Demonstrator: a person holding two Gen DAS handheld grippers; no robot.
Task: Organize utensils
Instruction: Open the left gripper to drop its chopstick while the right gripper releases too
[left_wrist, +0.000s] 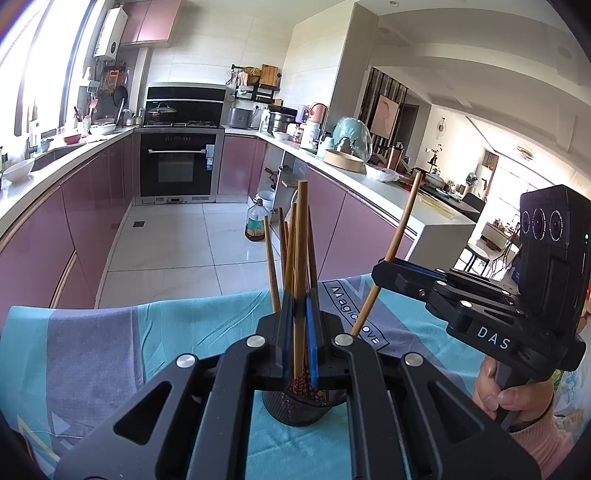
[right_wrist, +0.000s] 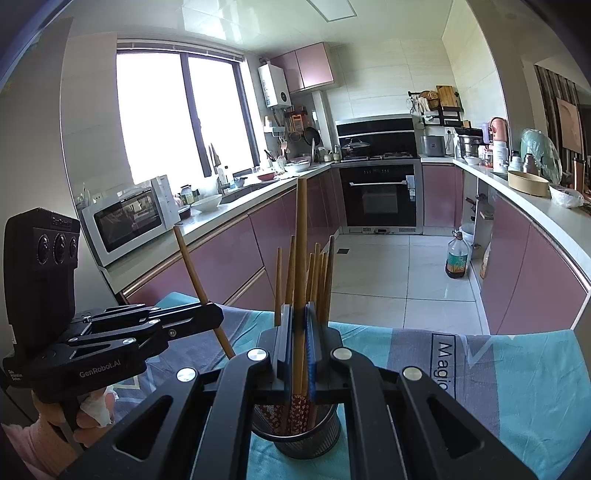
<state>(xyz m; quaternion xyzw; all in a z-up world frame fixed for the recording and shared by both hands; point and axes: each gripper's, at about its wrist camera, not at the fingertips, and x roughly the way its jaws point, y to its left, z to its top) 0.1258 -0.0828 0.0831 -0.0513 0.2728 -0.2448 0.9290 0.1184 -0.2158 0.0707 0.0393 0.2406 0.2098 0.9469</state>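
One chopstick is being pinched by the left gripper directly above the mesh holder; another chopstick is being pinched likewise by the right gripper. Several chopsticks are already standing inside the holder. By judgement, both held sticks are still being lowered in, and release is remaining.
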